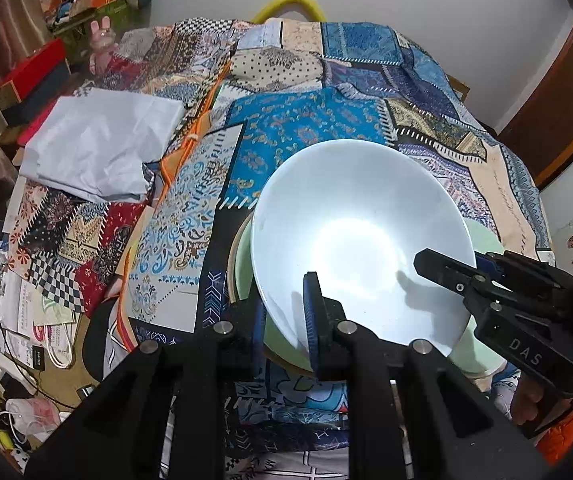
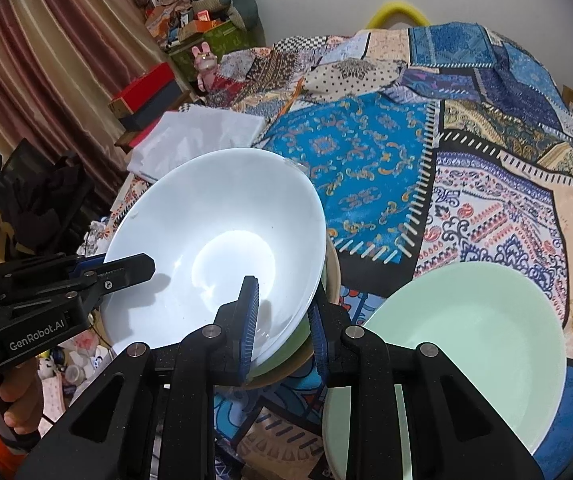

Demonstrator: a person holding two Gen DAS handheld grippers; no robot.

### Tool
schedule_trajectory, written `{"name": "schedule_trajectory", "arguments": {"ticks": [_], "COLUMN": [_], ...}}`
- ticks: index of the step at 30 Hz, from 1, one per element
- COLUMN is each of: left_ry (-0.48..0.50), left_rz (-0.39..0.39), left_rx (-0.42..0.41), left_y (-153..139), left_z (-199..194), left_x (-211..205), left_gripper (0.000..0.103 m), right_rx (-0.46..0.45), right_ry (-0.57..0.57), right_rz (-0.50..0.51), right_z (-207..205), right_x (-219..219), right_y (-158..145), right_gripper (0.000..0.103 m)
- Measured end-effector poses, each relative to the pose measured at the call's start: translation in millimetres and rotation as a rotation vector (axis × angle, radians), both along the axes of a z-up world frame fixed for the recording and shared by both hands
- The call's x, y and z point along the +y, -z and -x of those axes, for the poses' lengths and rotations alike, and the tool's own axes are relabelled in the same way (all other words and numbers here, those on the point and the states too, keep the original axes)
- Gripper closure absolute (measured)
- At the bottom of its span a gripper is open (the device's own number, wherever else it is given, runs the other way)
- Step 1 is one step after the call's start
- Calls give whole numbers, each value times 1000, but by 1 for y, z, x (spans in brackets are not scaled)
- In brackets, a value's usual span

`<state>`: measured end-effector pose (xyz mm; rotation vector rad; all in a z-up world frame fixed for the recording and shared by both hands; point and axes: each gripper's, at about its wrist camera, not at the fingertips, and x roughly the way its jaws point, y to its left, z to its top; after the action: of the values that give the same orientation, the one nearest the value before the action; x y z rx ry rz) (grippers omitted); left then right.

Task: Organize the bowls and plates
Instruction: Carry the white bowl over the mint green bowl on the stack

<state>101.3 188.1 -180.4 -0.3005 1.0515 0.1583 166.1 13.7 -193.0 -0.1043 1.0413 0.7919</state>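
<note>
Patchwork cloth [image 1: 318,128] in blue, cream and red covers the whole work surface, with a plain white wall behind. On it, near the front edge, a white bowl [image 1: 358,240] is held tilted above a pale green dish with a tan rim [image 1: 242,276]; whether the two touch cannot be told. The left gripper [image 1: 286,316] is clamped on the bowl's near rim, one blue pad [image 1: 311,312] inside and one outside. The right gripper [image 2: 282,320] is closed on the opposite rim of the same bowl in the same way, so the bowl hangs between both tools. Just to the right in the right wrist view lies a separate pale green plate [image 2: 466,344], partly hidden behind the gripper frame. Further out, a folded white cloth [image 1: 102,144] sits on the left of the surface. Beyond that stand red boxes [image 1: 34,76], a striped curtain [image 2: 46,48] and a pink rabbit toy [image 2: 205,65].
</note>
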Motion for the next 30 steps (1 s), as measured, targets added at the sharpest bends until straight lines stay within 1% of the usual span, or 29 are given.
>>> {"name": "schedule_trajectory", "arguments": {"ticks": [11,17,24,28,29,30], "left_ry": [-5,-2,-4,-12,-14,-24], "left_rz": [14,24,14,12,2,-29], "left_rx": [38,51,51,43,40,33], "left_y": [16,24,23,19,17,14], "left_z": [-5,-6,-5,-3,-2,-1], "left_x": [4,5,5,7,6,5], "left_gripper": [86,86,86,86,85,85], "right_rx": [37,40,-6,-53,-57,-60], "right_ry": [-10,-6,-6,-2,-3,-5], "right_rz": [23,29,42,45,45,43], "right_z": [-2,-5,-1,2,2,2], "right_x": [4,-2,-5,-8,-9,-10], "right_y": [15,16,7,-1,-2,-4], "right_gripper": [81,81,78,78,78,77]}}
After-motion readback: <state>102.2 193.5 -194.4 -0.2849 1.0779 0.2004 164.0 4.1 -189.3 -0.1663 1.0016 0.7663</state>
